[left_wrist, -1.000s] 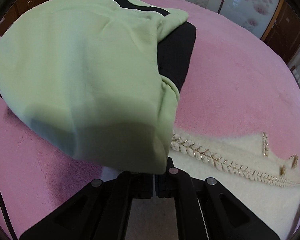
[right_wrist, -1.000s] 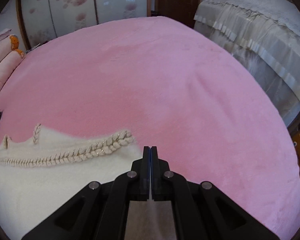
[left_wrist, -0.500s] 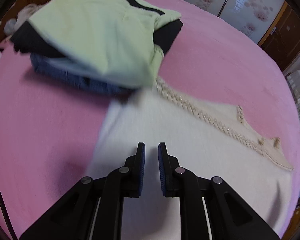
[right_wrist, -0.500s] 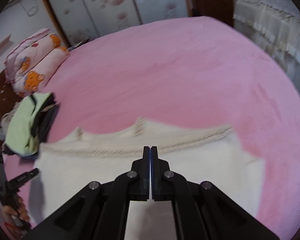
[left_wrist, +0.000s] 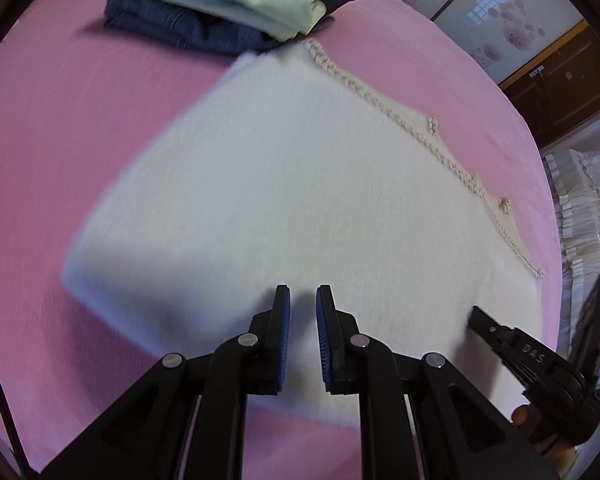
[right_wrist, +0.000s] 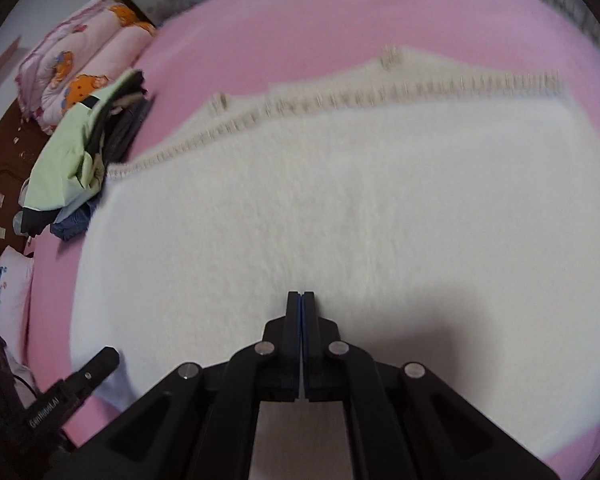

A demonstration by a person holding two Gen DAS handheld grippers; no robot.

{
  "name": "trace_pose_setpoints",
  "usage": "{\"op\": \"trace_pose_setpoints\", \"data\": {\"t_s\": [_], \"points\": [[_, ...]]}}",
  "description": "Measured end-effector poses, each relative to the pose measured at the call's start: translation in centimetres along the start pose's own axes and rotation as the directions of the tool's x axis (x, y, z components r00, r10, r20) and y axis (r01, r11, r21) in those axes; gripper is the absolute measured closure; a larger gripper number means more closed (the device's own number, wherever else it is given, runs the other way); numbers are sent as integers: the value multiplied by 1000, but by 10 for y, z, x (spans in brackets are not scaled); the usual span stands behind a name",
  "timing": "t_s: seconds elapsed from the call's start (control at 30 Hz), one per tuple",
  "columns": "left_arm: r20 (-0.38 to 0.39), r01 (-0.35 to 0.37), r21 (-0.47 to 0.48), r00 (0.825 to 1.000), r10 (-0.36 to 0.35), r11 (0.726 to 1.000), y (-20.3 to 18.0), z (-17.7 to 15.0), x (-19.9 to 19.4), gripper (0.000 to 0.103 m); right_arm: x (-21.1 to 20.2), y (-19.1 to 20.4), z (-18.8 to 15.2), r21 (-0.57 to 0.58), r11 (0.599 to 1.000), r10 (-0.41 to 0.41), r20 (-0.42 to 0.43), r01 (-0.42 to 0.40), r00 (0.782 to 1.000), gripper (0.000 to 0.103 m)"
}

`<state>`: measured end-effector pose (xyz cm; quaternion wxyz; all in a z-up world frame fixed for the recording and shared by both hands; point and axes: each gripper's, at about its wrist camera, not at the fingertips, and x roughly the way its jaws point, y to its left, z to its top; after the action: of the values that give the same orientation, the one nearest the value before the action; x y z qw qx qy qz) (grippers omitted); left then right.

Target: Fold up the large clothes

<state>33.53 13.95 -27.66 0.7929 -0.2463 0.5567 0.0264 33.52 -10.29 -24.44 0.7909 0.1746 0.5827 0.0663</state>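
The wide bed under a pink plush blanket (left_wrist: 60,128) is seen to fill both views, and more of it is taken up by the large cream fluffy garment with a braided bead trim (left_wrist: 300,184) than a second ago, when only its trimmed edge was shown. The garment is spread flat on the blanket, its trim running along the far edge, and it is now seen nearly whole in the right wrist view (right_wrist: 340,208). The stack of folded clothes, pale green on black over blue denim (left_wrist: 236,4), which a second ago hung close before the left camera, is now laid on the bed at the garment's far corner, just touching the trim end. No containers are shown. Sliding wardrobe doors with a pink flower print (left_wrist: 500,12) are seen beyond the bed, and pink cartoon-print pillows (right_wrist: 80,68) at its head. The left tool (left_wrist: 303,296), closed a second ago, is held with its blue pads slightly apart above the garment, nothing between them. The right tool (right_wrist: 301,298) is pressed together, empty, over the garment
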Motion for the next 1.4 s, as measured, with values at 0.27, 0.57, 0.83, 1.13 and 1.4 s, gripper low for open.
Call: {"op": "trace_pose_setpoints", "data": {"t_s": [0.27,0.57,0.83,1.13,1.4], "points": [[-76,-8,-122,997,-2,992,43,-39,-20,86,6,2,-4,-57,998,-14,-78,9,997,103],[-28,42,-291,998,-52,956,94,-48,-17,37,8,-4,-2,-45,999,23,-94,-27,995,103],[126,304,-397,953,-276,866,126,-27,5,37,8,8,-8,-92,995,-48,-53,43,997,103],[59,329,-397,941,-334,857,126,20,36,41,12,16,-8,-81,991,-114,-35,111,993,103],[-4,221,-171,974,-225,960,95,29,8,71,17,23,-8,-17,983,-183,-16,183,983,103]]}}
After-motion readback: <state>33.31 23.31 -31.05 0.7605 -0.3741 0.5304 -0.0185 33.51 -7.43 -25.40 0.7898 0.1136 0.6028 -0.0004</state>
